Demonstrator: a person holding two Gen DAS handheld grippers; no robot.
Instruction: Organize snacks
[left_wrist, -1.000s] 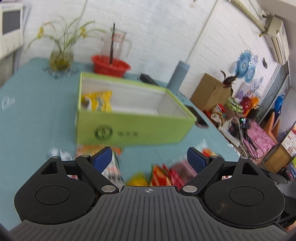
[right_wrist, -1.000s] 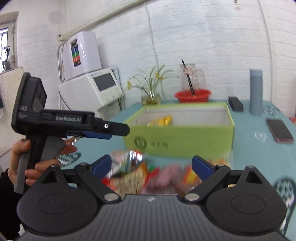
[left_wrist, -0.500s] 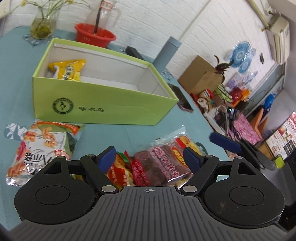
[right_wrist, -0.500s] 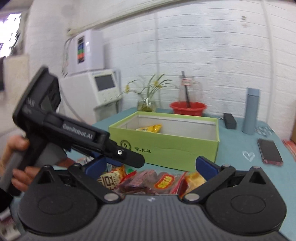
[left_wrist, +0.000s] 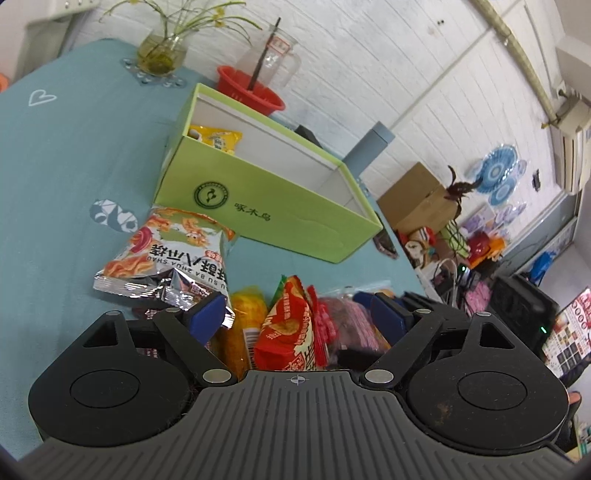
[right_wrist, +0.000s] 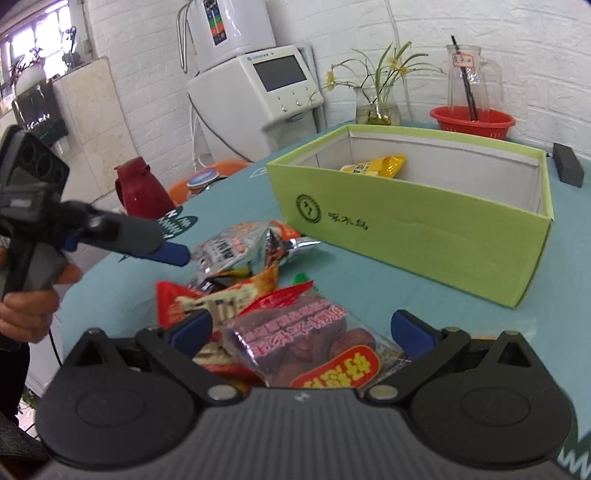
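A green open box (left_wrist: 266, 206) (right_wrist: 424, 221) stands on the teal table with a yellow snack packet (left_wrist: 216, 138) (right_wrist: 375, 164) inside at its far end. A pile of snack packets lies in front of it. My left gripper (left_wrist: 295, 319) is open, low over a red packet (left_wrist: 291, 332) and a yellow packet (left_wrist: 245, 325). A silver-orange packet (left_wrist: 173, 258) (right_wrist: 243, 251) lies left of it. My right gripper (right_wrist: 308, 326) is open, just above a clear packet of dark red snacks (right_wrist: 310, 343). The left gripper also shows in the right wrist view (right_wrist: 173, 254).
At the table's back stand a red basket (left_wrist: 251, 92) (right_wrist: 472, 120), a glass jug (right_wrist: 469, 81), a flower vase (left_wrist: 160, 55) (right_wrist: 376, 107) and a grey bottle (left_wrist: 369, 147). A black block (right_wrist: 569, 166) lies beyond the box. A phone (left_wrist: 386, 245) lies right of the box.
Both grippers have dropped lower and closer to the snack pile. The left gripper has shifted left, over the red and yellow packets. Both stay open.
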